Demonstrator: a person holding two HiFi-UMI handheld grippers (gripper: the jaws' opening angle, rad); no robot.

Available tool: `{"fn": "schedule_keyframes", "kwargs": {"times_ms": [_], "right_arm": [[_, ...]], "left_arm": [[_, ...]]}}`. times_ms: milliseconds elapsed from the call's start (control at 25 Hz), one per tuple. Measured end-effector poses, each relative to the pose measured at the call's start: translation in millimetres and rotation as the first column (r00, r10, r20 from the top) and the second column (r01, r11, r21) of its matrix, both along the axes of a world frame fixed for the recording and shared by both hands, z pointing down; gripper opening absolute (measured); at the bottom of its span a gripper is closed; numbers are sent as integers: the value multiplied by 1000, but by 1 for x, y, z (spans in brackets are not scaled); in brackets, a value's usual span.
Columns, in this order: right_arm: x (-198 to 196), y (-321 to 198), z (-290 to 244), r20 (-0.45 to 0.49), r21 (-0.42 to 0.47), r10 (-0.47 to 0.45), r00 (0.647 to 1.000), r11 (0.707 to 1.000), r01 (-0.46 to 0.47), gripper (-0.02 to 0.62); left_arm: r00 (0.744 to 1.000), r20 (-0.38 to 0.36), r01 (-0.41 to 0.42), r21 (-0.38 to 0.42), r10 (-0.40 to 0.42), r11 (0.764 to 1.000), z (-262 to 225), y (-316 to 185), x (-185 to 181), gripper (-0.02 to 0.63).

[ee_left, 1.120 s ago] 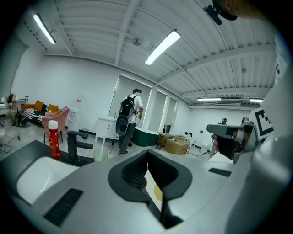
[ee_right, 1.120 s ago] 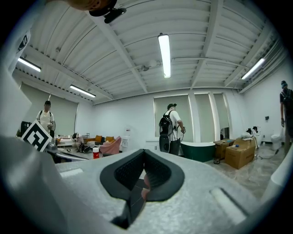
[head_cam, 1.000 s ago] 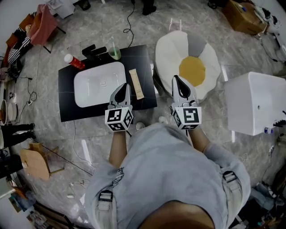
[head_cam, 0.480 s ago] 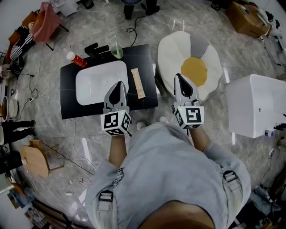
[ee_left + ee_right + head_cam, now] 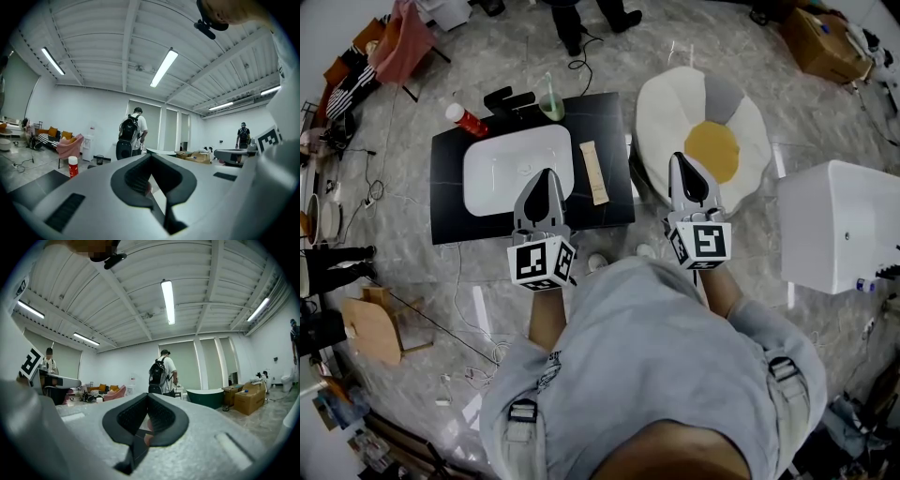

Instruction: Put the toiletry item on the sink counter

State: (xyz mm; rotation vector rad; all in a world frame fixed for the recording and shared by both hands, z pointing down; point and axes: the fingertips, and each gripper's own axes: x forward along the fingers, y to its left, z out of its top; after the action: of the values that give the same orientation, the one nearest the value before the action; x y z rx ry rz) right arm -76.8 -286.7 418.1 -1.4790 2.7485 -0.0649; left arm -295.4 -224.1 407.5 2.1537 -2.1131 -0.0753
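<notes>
Left claw (image 5: pixel 546 178) closed, toiletry item (image 5: pixel 593 172) apart, rightward on counter (image 5: pixel 450 183)

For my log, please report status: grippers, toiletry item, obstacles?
Left gripper shut, empty; right gripper shut, empty. Tan pack lies on counter, right of basin. Red bottle, green bottle at counter's back, apart from pack.

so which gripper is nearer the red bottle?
Left. Left gripper is over the sink, near the red bottle; right gripper is off the counter, over the egg cushion.
</notes>
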Motion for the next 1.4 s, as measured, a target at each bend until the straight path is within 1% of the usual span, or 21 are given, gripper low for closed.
{"fn": "schedule_keyframes", "kwargs": {"times_ms": [160, 480, 1400], "right_arm": [[-2, 1, -2, 5, 3, -2, 1000, 1000, 2, 5], [-5, 0, -2, -9, 26, 8, 1000, 1000, -8, 5], [-9, -7, 2, -16, 12, 4, 1000, 1000, -3, 5]], "left_arm": [[1000, 11, 20, 19, -20, 1000, -9, 5, -5, 6], [999, 18, 37, 11, -37, 999, -4, 8, -9, 6], [1000, 4, 23, 0, -23, 1000, 5, -3, -8, 6]]}}
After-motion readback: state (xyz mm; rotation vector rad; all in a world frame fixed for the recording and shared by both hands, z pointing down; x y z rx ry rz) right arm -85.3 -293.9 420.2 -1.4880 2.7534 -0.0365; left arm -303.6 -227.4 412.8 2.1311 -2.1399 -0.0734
